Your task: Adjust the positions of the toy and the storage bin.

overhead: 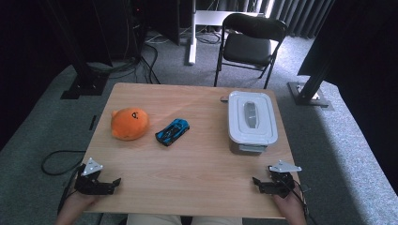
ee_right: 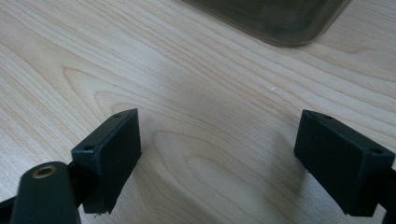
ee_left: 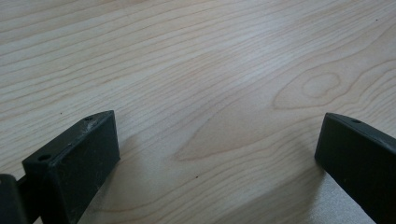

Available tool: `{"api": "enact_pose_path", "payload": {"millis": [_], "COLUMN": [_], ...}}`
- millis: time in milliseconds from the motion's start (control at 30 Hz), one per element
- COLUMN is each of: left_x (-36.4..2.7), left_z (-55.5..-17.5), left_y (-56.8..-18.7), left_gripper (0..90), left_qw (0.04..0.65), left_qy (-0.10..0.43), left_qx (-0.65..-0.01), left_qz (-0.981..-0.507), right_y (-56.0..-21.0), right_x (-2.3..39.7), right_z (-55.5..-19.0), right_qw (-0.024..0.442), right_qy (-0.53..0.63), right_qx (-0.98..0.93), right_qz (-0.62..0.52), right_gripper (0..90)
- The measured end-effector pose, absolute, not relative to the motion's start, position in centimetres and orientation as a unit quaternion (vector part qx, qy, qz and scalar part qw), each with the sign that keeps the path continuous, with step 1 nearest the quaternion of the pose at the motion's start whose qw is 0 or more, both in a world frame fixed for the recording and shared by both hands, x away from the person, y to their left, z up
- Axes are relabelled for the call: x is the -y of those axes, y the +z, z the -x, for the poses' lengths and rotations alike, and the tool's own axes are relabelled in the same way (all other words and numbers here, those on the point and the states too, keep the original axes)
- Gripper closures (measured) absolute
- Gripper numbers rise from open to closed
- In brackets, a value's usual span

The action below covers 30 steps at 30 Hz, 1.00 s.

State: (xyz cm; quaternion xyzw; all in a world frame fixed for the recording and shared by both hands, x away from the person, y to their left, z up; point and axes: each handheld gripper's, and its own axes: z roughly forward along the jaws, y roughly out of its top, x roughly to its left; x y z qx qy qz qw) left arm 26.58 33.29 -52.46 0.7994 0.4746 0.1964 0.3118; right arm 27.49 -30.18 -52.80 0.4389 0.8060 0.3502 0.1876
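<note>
Black jaws of the left gripper [overhead: 110,183] and the right gripper [overhead: 259,183] stand wide apart, released, each holding nothing, low at the near corners of a pale wooden table [overhead: 197,164]. Just beyond the right gripper sits a grey lidded container [overhead: 251,122], long axis running away from the person. A blue toy car [overhead: 172,131] lies mid-table, angled diagonally, beside an orange plush toy [overhead: 129,123]. Grey carpet and a black folding chair [overhead: 248,42] lie beyond.
</note>
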Motion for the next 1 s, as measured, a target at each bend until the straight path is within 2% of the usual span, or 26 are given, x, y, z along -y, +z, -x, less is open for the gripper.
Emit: {"api": "enact_pose_path", "payload": {"millis": [633,1000], "left_x": [-33.2,-31.1], "left_z": [-26.6,-28.1], "left_y": [-52.3,-51.5], "left_gripper": [0.4,0.4], "left_qw": [0.311,0.31], "left_qy": [0.187,0.189], "left_qx": [-0.462,-0.455], "left_qz": [-0.809,-0.813], "right_y": [-52.8,-52.8], "right_x": [30.1,30.1], "right_z": [-27.5,-27.5], "right_qw": [0.185,0.186], "right_qy": [0.351,0.35], "right_qx": [-0.81,-0.809], "right_qz": [-0.433,-0.434], "right_gripper": [13.6,13.6]}}
